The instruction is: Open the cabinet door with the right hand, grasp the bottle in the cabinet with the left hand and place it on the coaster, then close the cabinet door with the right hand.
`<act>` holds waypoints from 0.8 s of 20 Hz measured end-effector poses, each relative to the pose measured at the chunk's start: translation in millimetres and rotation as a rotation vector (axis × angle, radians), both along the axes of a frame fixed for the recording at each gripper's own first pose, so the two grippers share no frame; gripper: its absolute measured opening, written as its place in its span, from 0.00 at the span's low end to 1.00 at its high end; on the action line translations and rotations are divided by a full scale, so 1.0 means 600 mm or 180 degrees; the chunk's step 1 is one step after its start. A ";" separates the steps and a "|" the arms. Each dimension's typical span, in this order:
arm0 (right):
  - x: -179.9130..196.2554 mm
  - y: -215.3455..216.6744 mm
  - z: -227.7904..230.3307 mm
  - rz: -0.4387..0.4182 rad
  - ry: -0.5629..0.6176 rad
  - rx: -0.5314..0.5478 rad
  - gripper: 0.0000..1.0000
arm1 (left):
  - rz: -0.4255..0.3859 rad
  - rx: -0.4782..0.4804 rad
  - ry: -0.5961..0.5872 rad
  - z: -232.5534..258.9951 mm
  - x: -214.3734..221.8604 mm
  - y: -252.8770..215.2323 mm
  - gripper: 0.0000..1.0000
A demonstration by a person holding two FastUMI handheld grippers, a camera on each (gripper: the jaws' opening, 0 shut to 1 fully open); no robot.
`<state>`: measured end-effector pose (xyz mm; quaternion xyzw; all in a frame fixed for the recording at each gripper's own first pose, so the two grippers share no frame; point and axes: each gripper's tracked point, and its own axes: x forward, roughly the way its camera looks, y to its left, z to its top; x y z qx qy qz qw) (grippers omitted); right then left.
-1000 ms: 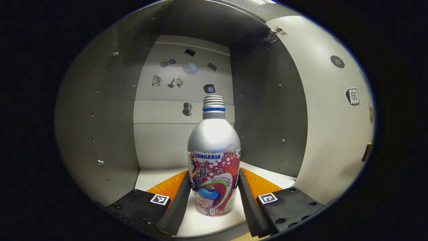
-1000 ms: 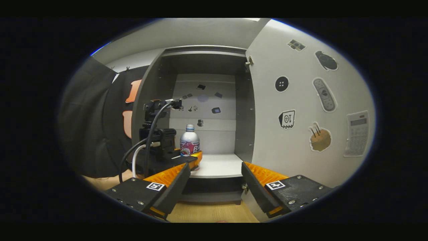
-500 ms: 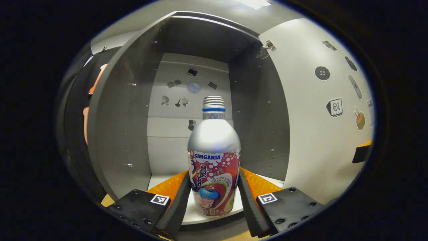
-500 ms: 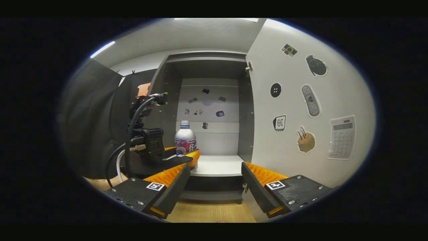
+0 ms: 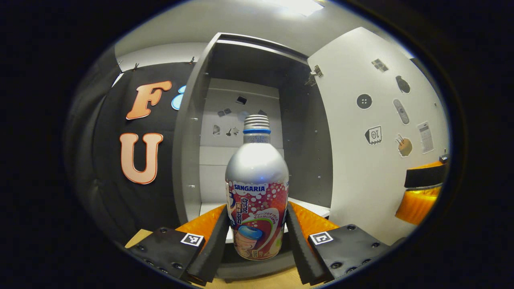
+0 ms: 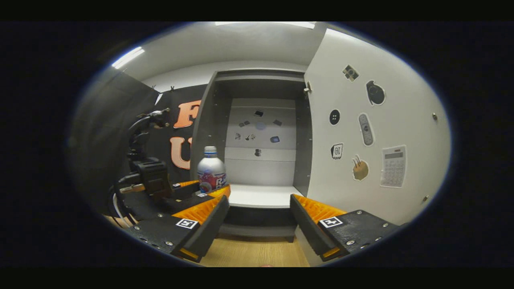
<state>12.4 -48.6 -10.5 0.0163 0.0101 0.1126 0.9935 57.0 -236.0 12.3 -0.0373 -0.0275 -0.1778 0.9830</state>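
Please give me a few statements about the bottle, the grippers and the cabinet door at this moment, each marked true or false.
1. The left gripper is shut on the bottle. True.
2. The cabinet door is closed. False: it stands wide open, its inner face with stickers showing.
3. The bottle lies on its side. False: it is upright between the fingers.
4. The right gripper is open and holds nothing. True.
5. The bottle's cap is off. False: a silver cap sits on its neck.

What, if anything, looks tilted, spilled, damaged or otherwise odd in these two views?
Nothing stands out. The bottle sits upright in the left claw, with no spill or dent visible, and the cabinet door hangs open on its hinge.
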 end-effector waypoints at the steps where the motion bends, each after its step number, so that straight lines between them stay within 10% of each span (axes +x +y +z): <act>1: -0.007 0.000 0.002 -0.0059 -0.0020 -0.0013 0.94 | -0.0006 -0.0019 0.0011 -0.008 -0.016 0.013 0.81; 16: -0.141 0.065 -0.091 -0.0499 0.0388 -0.0142 0.94 | -0.0170 0.0225 0.0314 -0.263 -0.216 0.133 0.81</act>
